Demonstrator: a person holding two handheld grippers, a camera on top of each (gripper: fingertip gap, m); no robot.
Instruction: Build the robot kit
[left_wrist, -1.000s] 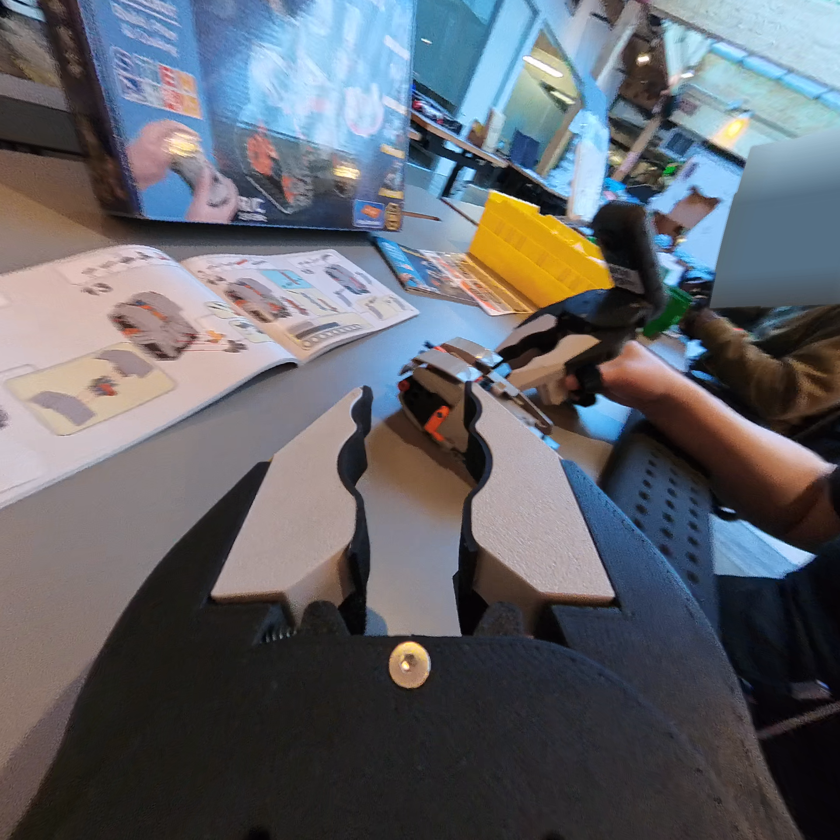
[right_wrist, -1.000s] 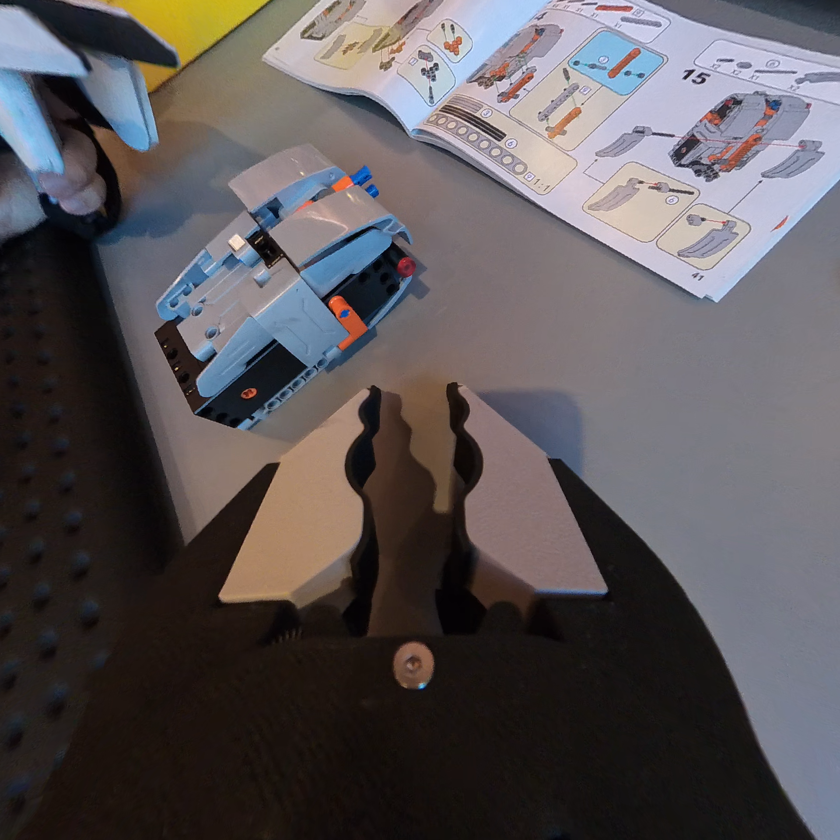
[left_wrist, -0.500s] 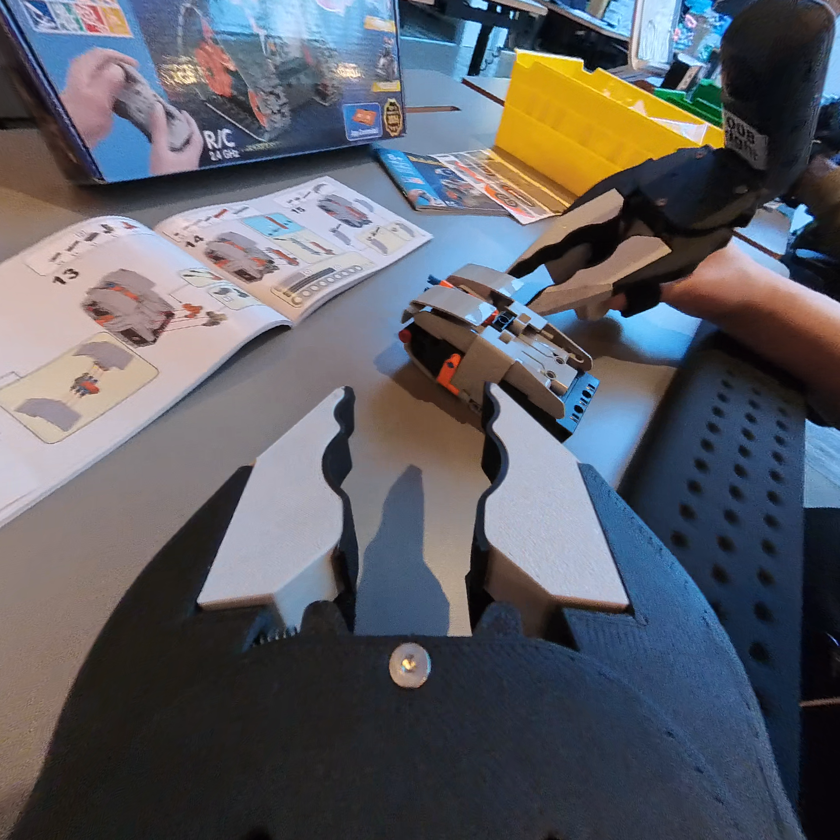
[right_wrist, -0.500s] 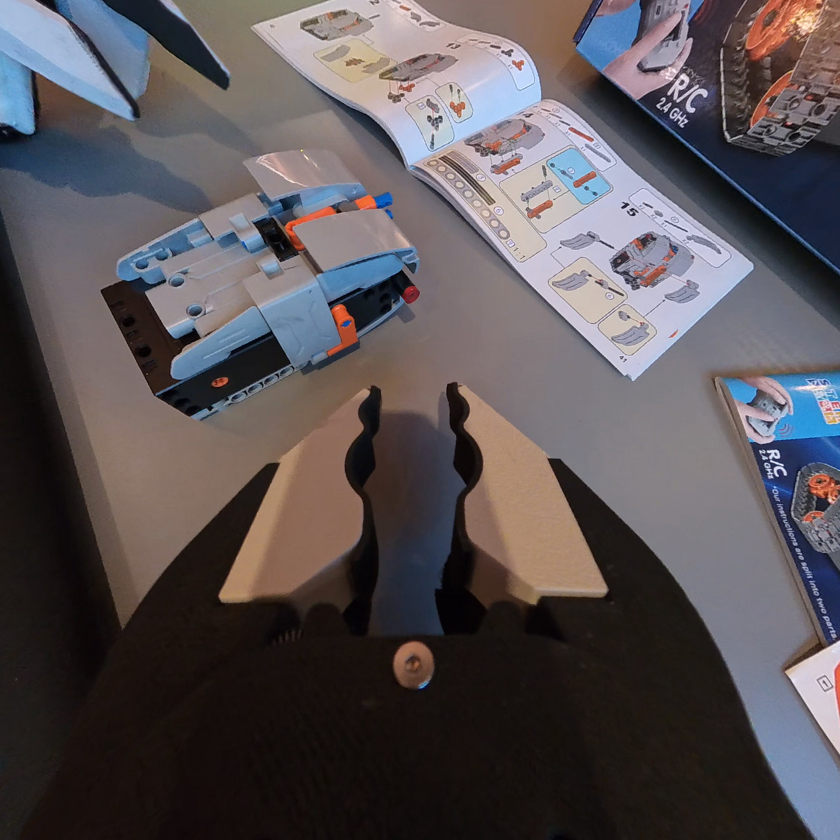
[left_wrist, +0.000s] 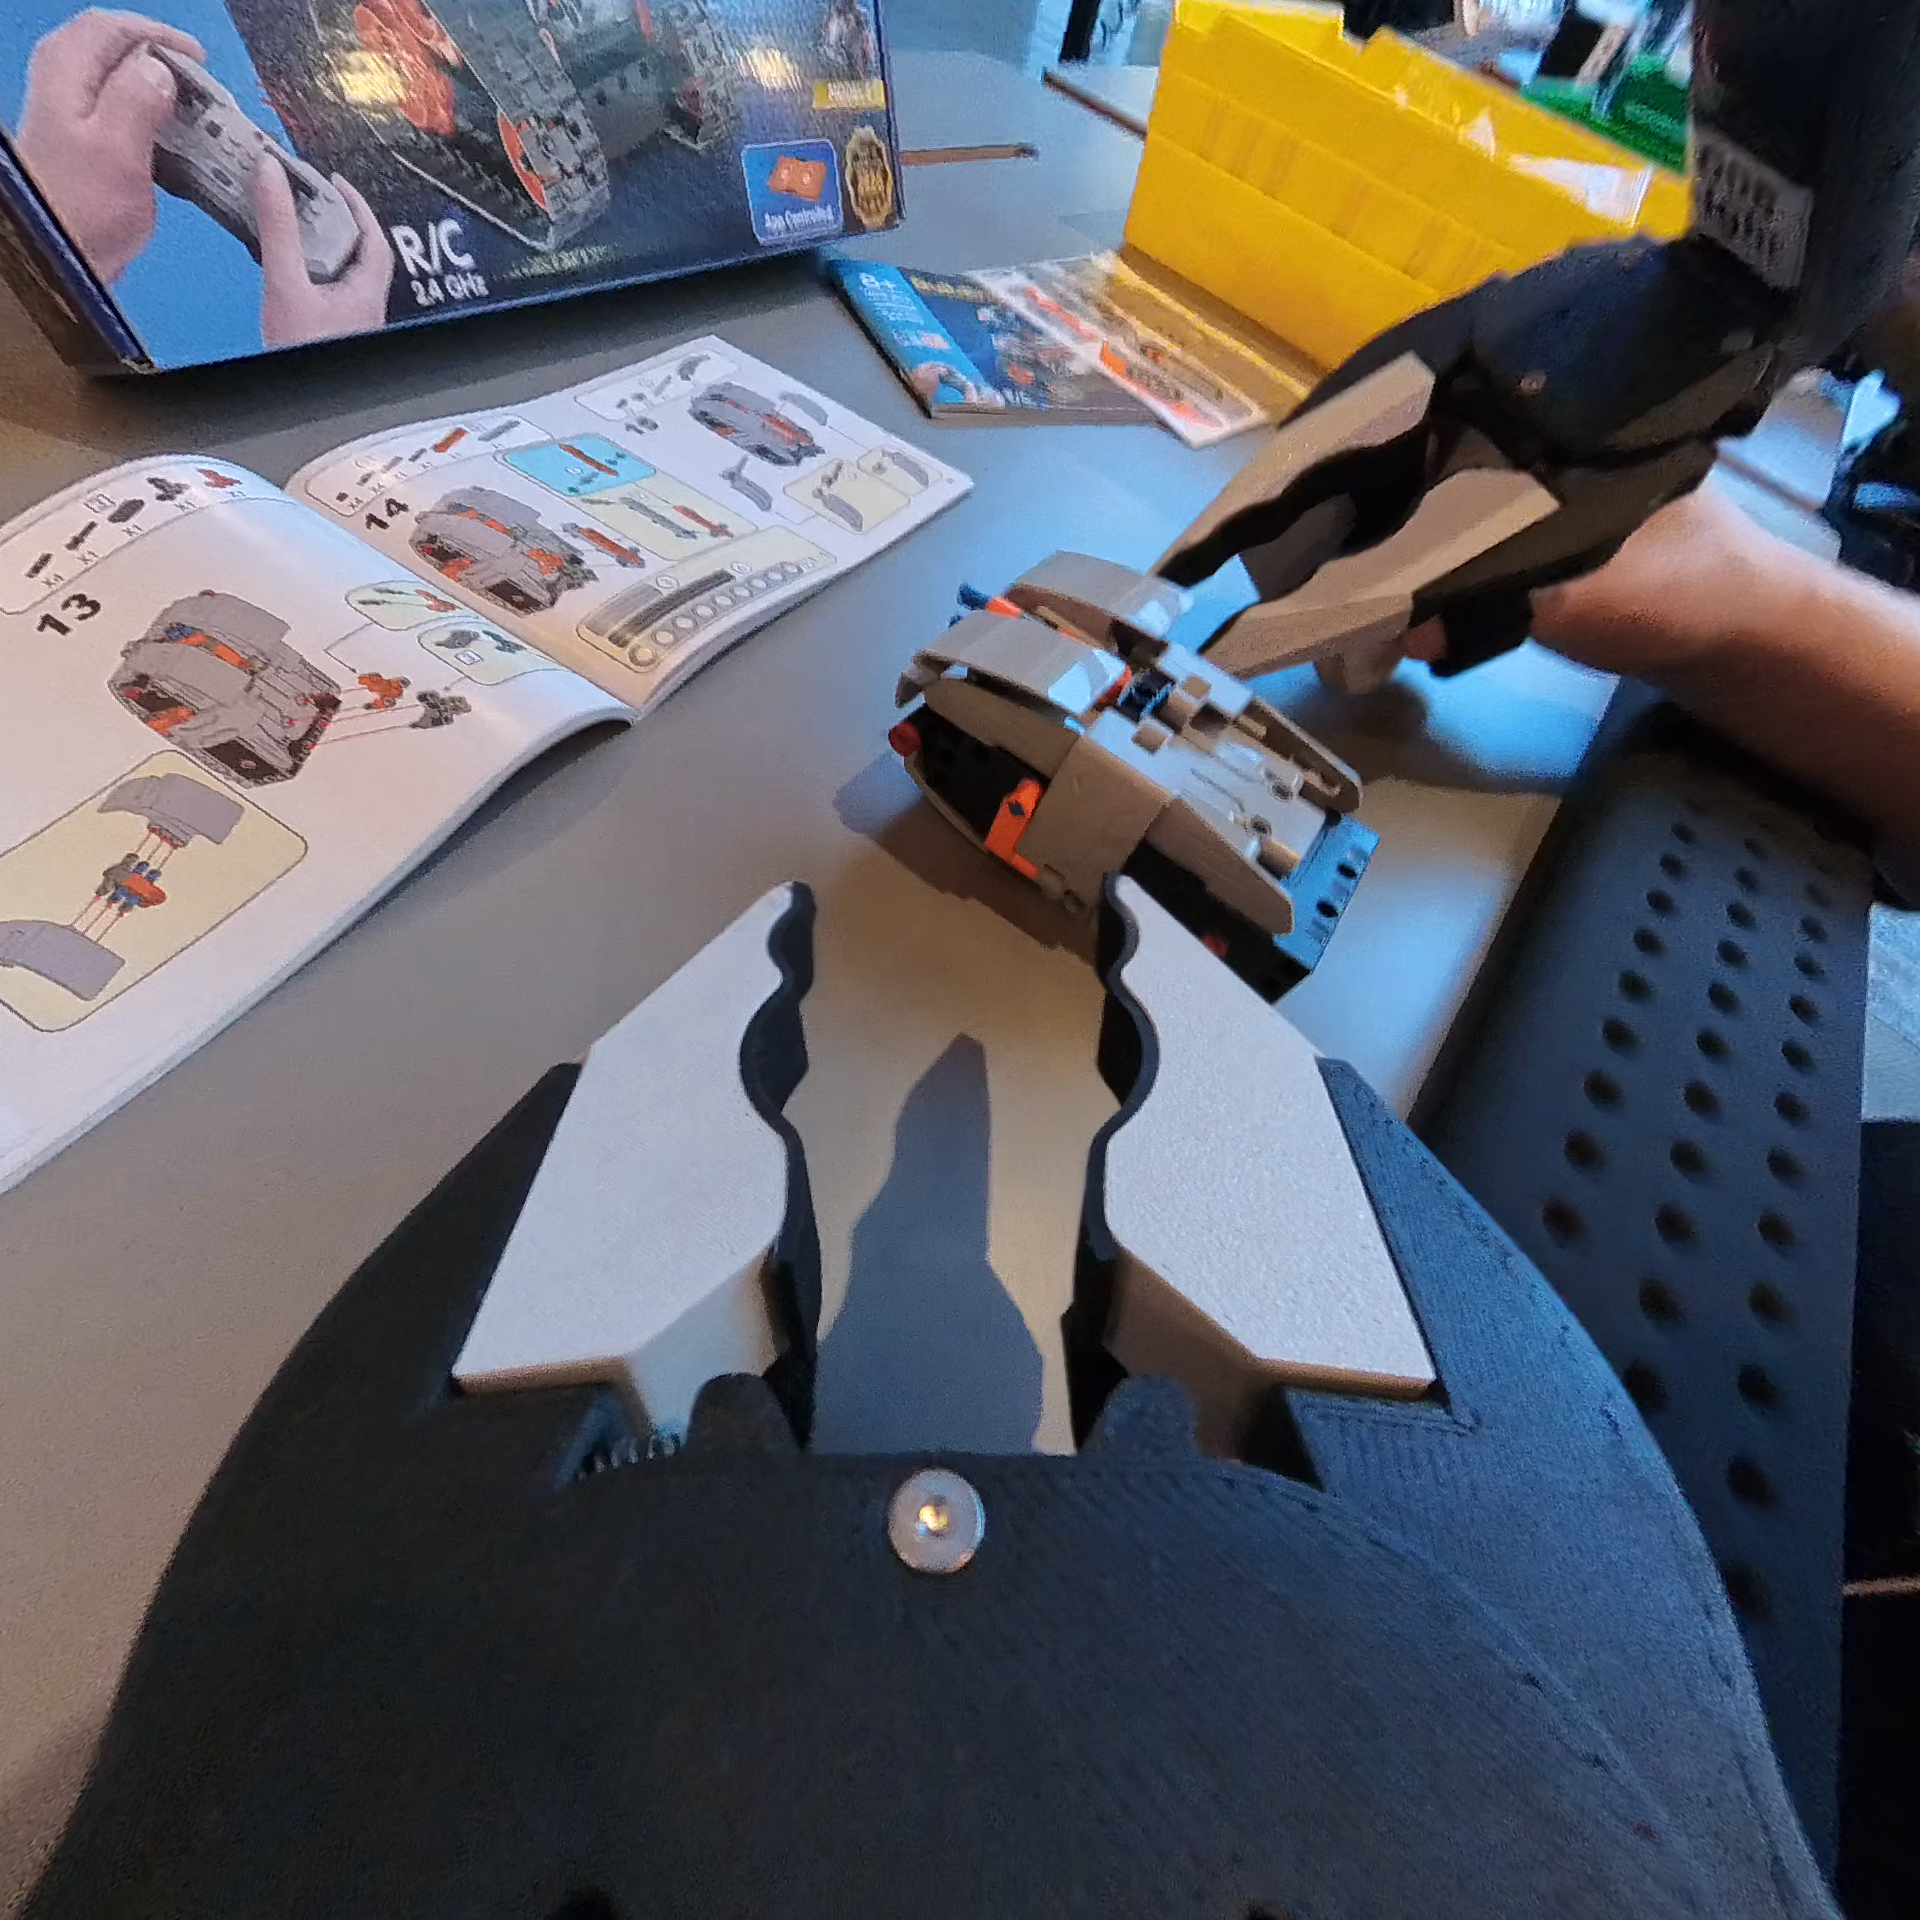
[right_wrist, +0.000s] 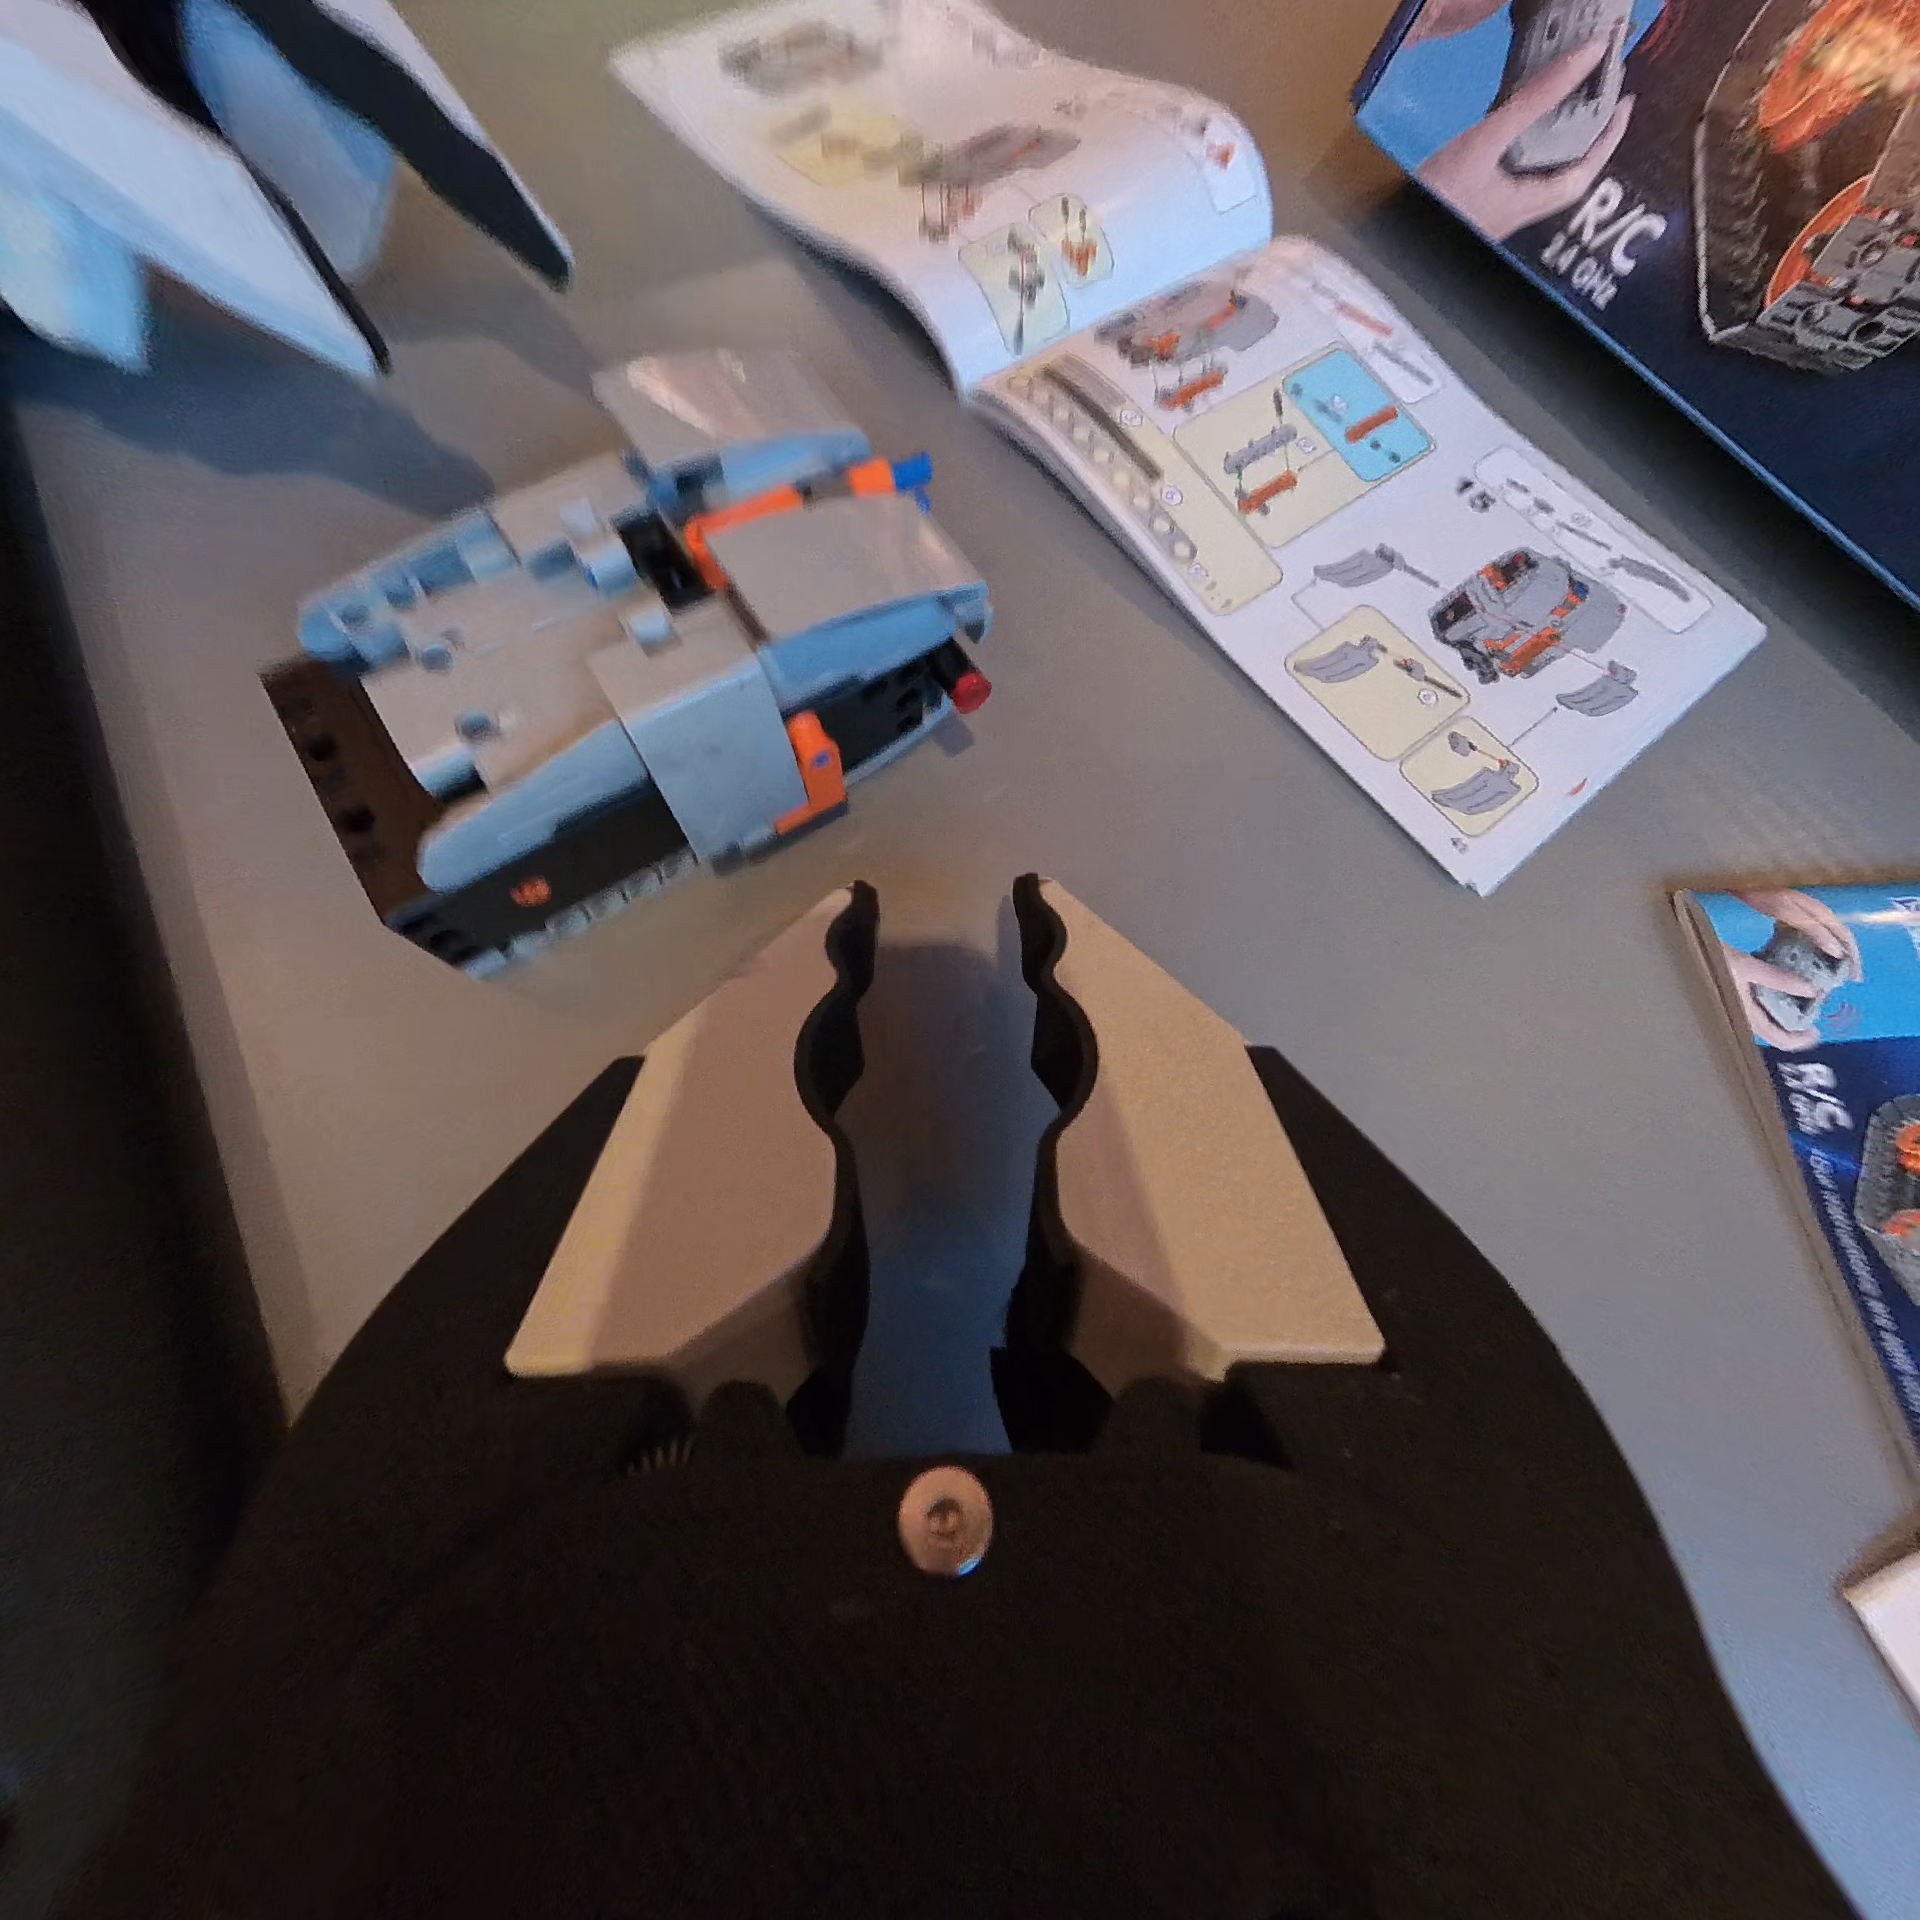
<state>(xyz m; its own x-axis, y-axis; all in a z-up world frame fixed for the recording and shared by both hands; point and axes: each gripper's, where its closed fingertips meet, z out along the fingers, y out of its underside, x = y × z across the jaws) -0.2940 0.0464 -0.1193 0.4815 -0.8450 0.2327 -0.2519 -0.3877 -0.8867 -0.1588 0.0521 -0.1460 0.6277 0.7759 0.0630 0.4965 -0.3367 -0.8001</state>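
Note:
A grey, black and orange brick vehicle model (left_wrist: 1122, 769) sits on the grey table (left_wrist: 623, 935). My left gripper (left_wrist: 956, 904) is open and empty, just short of the model; its right fingertip (left_wrist: 1127, 914) overlaps the model's near side. My right gripper (right_wrist: 943, 894) is open with a narrow gap and empty, with the model (right_wrist: 644, 686) ahead to its left. In the left wrist view the right gripper (left_wrist: 1195, 613) hovers at the model's far side. In the right wrist view the left gripper (right_wrist: 260, 177) shows blurred at top left.
An open instruction booklet (left_wrist: 416, 644) (right_wrist: 1299, 520) lies left of the model. A blue toy box (left_wrist: 468, 156) (right_wrist: 1714, 208) stands behind it. A leaflet (left_wrist: 1039, 332) and a yellow bin (left_wrist: 1351, 208) lie beyond. A black perforated surface (left_wrist: 1683, 1091) borders the table edge. A person's forearm (left_wrist: 1714, 644) holds the right gripper. There is about 15 centimeters between the tips of the two grippers.
My left gripper has tilted down toward the model and its jaws have opened wider. My right gripper has swung so the box and leaflet come into view. The model has stayed put.

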